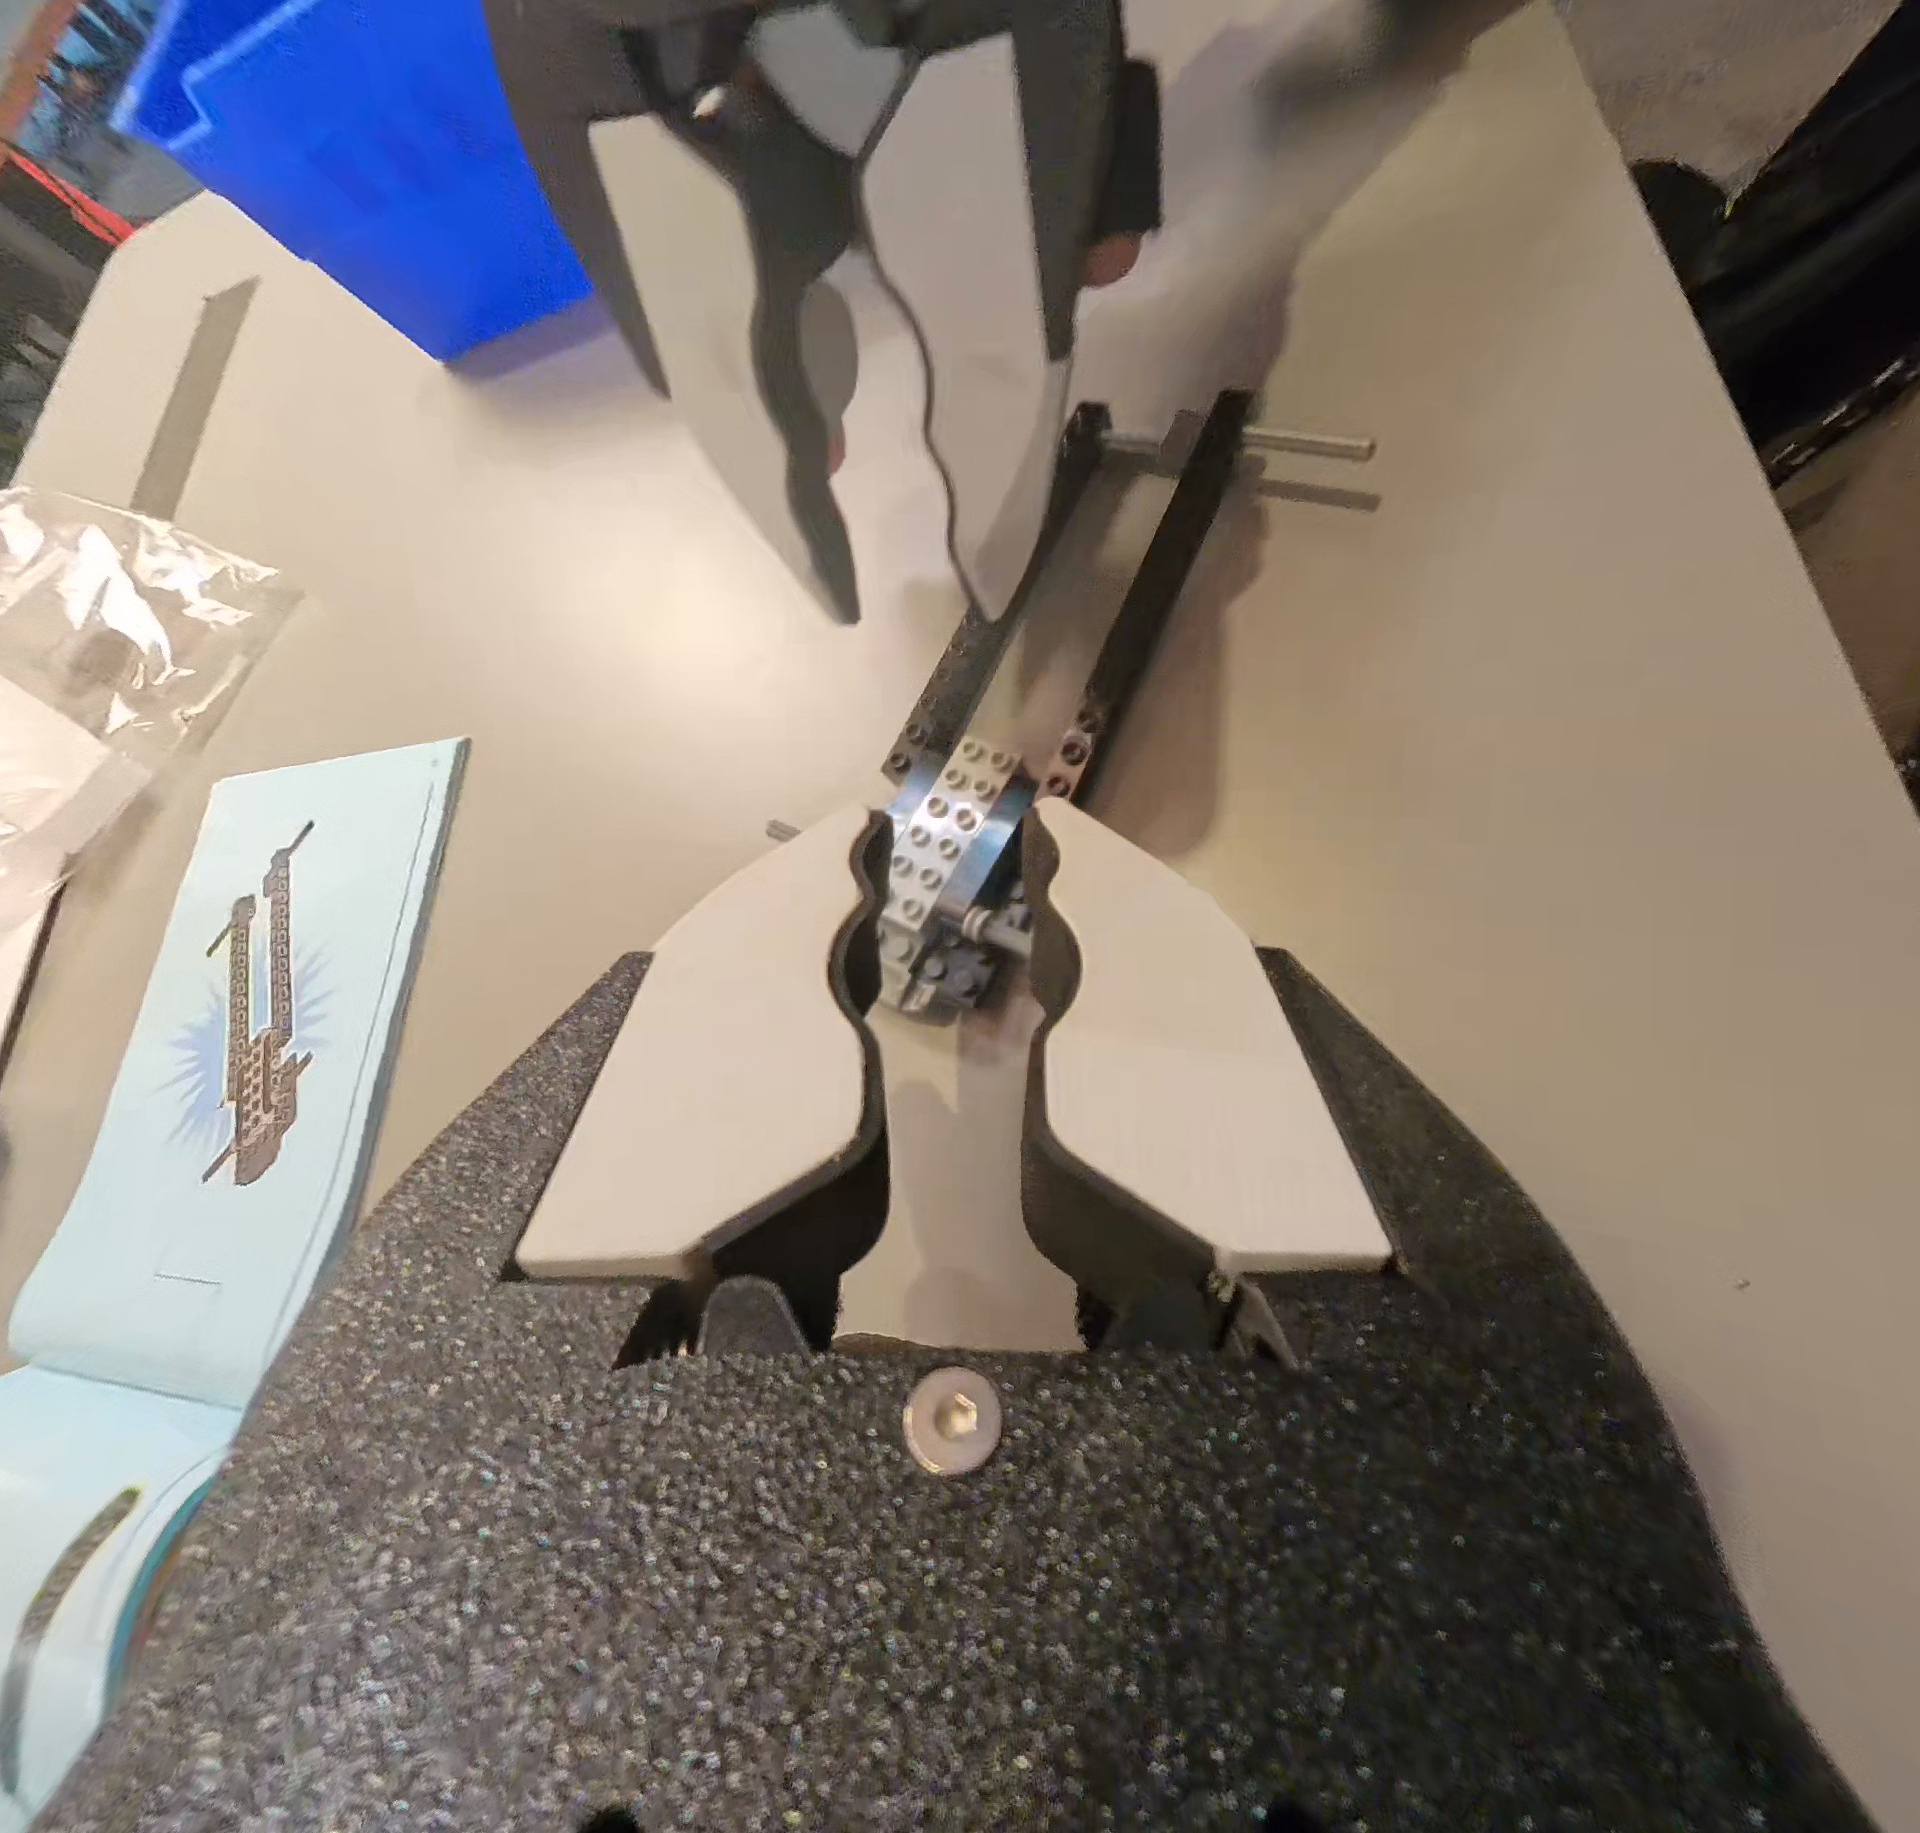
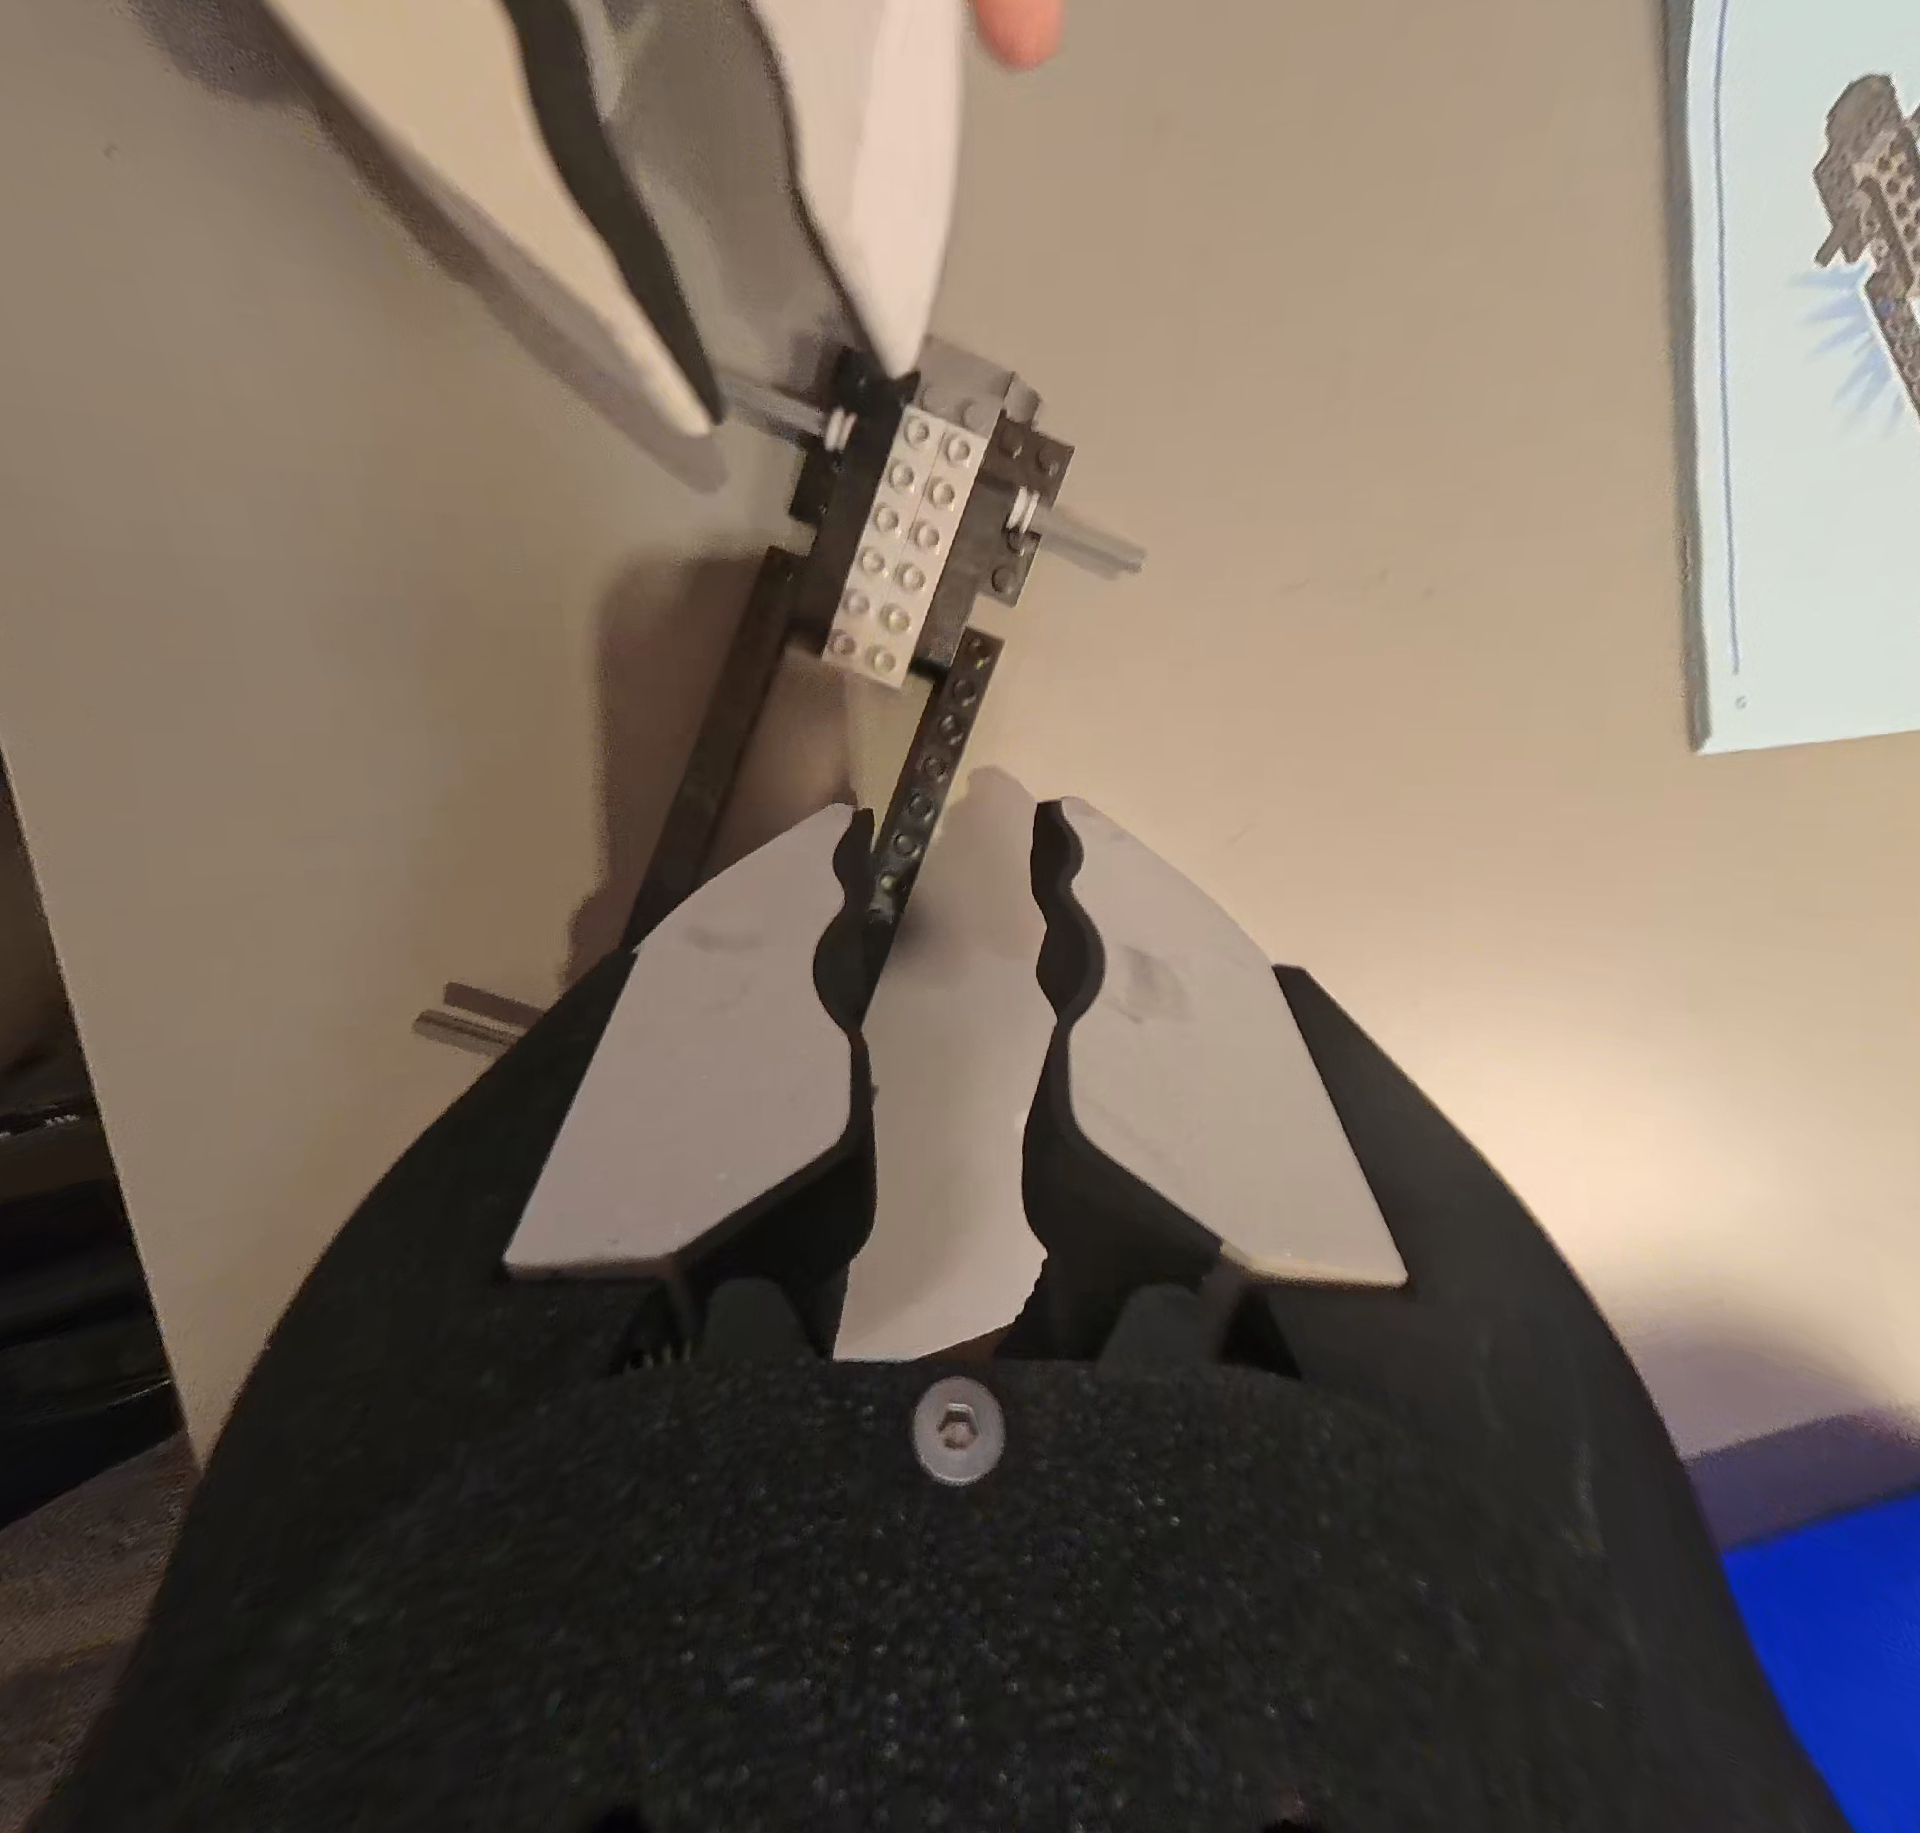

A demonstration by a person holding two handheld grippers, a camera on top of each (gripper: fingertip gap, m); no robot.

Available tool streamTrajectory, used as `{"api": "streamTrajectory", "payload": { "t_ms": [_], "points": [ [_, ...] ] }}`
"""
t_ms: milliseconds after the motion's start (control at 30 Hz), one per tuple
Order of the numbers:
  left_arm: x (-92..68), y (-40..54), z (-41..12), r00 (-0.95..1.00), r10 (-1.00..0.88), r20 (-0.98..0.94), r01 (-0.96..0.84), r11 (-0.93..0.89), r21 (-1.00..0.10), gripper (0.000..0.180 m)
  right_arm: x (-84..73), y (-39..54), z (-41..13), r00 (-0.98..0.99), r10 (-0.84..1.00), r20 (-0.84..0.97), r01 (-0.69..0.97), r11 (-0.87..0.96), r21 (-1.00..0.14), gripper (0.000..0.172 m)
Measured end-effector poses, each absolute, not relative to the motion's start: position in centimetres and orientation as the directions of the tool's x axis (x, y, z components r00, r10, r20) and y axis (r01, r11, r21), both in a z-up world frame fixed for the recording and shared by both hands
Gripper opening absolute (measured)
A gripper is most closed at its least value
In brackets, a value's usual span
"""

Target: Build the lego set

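A: Left gripper (image 1: 951, 827) spread around the grey end of the brick frame (image 1: 1049, 640), pads not pressing.
B: Right gripper (image 2: 951, 827) spread too, frame's black beam (image 2: 930, 775) against 1 pad. Booklet (image 2: 1808, 329) beside frame.

Studded plastic brick model (image 1: 961, 827); matt table (image 1: 1455, 848); paper booklet (image 1: 281, 1004); crinkled glossy bag (image 1: 114, 599).

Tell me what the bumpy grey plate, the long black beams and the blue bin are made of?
Grey plate: looks like hard moulded plastic, a toy brick with round studs and a slight shine. Black beams: seemingly the same plastic, studded and glossy dark. Blue bin: probably smooth plastic, judging by its even colour and bright edges.
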State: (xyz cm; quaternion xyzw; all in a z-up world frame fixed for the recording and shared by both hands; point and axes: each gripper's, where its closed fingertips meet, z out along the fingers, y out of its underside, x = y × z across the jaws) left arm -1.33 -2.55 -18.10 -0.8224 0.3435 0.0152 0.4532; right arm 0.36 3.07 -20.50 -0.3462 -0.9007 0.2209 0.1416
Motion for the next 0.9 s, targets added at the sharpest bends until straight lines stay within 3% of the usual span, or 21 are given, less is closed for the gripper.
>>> {"api": "streamTrajectory", "payload": {
  "t_ms": [267,433,600,900],
  "points": [
    [-2.4,-1.3,-20.7,0.689,-0.669,-0.278,-0.663,-0.426,-0.616,0.019,1.9,3.5,-21.3,-0.702,0.701,0.126,0.583,0.667,-0.465,0.022],
    [-2.8,-1.6,-21.1,0.734,-0.638,-0.231,-0.599,-0.449,-0.664,0.009,0.9,4.4,-21.8,-0.698,0.699,0.154,0.587,0.682,-0.436,0.016],
    [-4.1,-1.6,-21.1,0.846,-0.493,-0.201,-0.468,-0.508,-0.724,0.004,-2.5,5.8,-21.5,-0.654,0.717,0.242,0.598,0.685,-0.415,0.020],
    [-7.2,-2.8,-21.2,0.920,-0.259,-0.293,-0.391,-0.581,-0.714,0.000,-5.3,8.6,-16.7,-0.449,0.840,0.304,0.567,0.531,-0.630,0.022]
  ]
}}
